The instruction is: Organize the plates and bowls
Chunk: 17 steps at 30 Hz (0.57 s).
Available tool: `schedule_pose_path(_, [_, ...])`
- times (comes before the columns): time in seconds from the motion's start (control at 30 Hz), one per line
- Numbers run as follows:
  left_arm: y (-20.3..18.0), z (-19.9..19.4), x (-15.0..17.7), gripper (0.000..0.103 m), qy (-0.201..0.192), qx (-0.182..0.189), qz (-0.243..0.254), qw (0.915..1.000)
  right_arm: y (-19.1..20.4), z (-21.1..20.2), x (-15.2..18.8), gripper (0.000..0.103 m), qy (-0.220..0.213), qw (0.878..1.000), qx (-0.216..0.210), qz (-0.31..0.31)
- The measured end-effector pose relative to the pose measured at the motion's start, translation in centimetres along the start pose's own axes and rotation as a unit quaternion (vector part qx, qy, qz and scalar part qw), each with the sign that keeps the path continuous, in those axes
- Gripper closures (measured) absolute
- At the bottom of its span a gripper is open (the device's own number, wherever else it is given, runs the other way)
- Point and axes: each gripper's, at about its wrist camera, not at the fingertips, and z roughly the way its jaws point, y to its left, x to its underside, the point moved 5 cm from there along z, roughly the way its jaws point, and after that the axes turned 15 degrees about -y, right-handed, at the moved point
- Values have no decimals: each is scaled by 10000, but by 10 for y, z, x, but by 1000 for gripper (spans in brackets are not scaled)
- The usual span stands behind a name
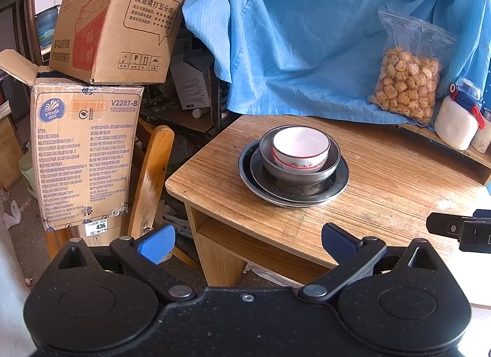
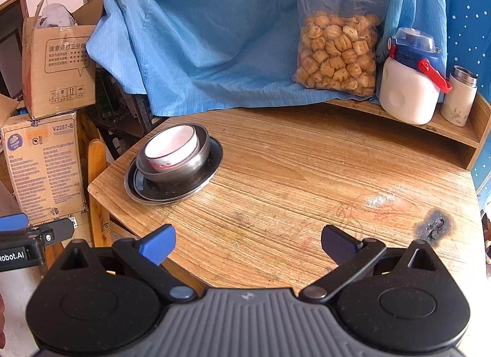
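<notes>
A white bowl with a red band (image 1: 300,148) sits inside a steel bowl (image 1: 299,170), which stands on stacked steel plates (image 1: 334,186) on the wooden table (image 1: 383,179). The same stack shows in the right wrist view: white bowl (image 2: 172,148), steel bowl (image 2: 181,170), plates (image 2: 211,157), near the table's left corner. My left gripper (image 1: 248,242) is open and empty, short of the table's near edge. My right gripper (image 2: 248,242) is open and empty above the table's (image 2: 307,179) front part, right of the stack.
A blue cloth (image 1: 307,35) hangs behind the table. A bag of snacks (image 2: 337,47), a white jug (image 2: 408,90) and a small flask (image 2: 458,96) stand on a raised shelf at the back right. Cardboard boxes (image 1: 86,154) and a wooden chair (image 1: 153,179) stand left of the table.
</notes>
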Motion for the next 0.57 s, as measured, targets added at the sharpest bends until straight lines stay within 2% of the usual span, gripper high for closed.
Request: schedule_pose_path(0.57, [1, 8, -2, 1, 38, 180, 75, 9998, -1, 3, 1, 0, 29, 9998, 164, 55])
